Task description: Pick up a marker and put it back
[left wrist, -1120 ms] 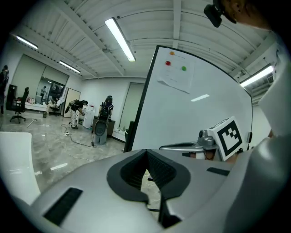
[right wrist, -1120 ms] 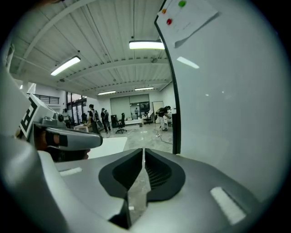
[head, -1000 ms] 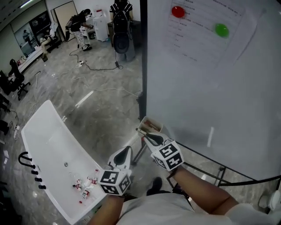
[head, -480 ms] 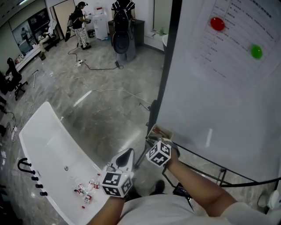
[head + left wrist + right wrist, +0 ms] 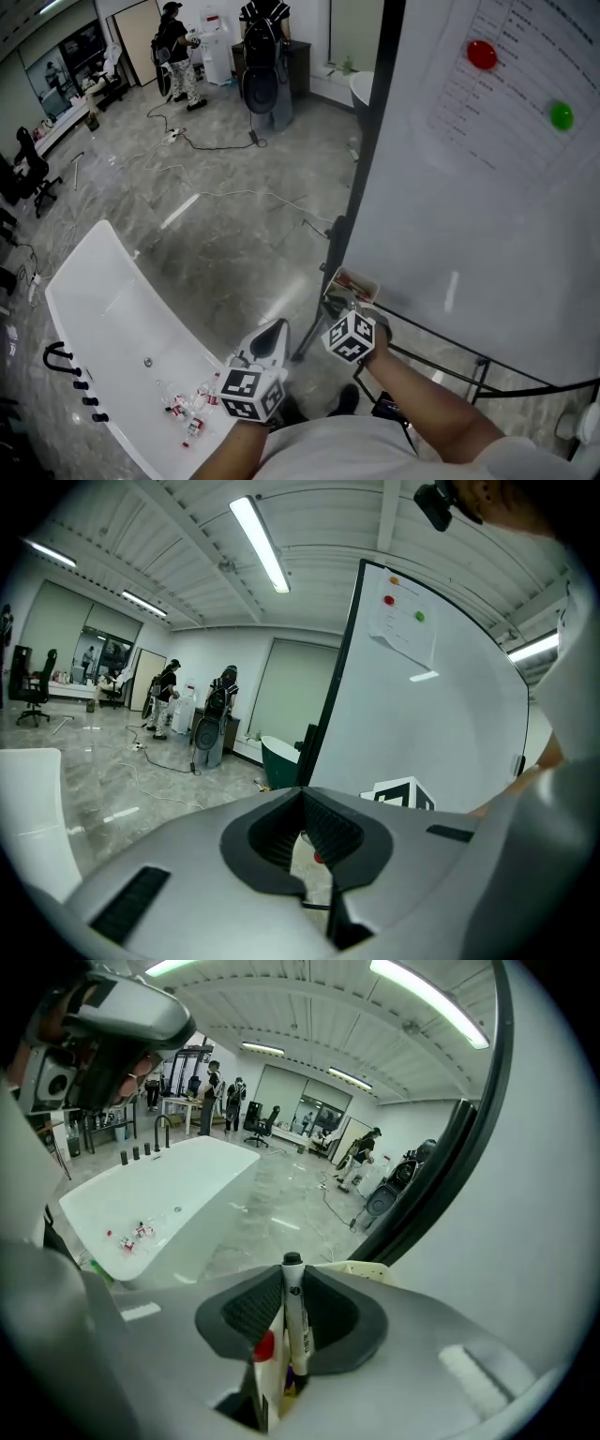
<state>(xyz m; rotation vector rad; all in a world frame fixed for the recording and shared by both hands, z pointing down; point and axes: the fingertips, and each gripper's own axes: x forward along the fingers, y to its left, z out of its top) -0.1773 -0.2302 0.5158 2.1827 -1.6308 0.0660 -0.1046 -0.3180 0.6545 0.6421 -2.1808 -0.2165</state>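
Observation:
A small cream marker box [image 5: 355,281] hangs at the whiteboard's [image 5: 487,234] lower left corner. My right gripper [image 5: 339,307] reaches into it from below. In the right gripper view a black marker [image 5: 294,1316] stands upright between the jaws of my right gripper [image 5: 292,1326], with a red-capped marker [image 5: 264,1346] and the box's cream rim [image 5: 375,1271] beside it. The jaws are closing, and the pads do not visibly press the marker. My left gripper [image 5: 270,330] hovers lower left of the box. In its own view, my left gripper [image 5: 302,841] is slightly open and empty.
A white tub [image 5: 103,309] lies on the floor at the left, with several small bottles [image 5: 192,408] in it. The whiteboard's black frame post [image 5: 361,187] rises beside the box. Red [image 5: 482,54] and green [image 5: 562,115] magnets hold a sheet. People [image 5: 178,47] stand far back.
My right gripper has gone from pointing up at the box to sitting close under it, its cube turned. The left gripper has hardly moved. The head view has swung slightly left.

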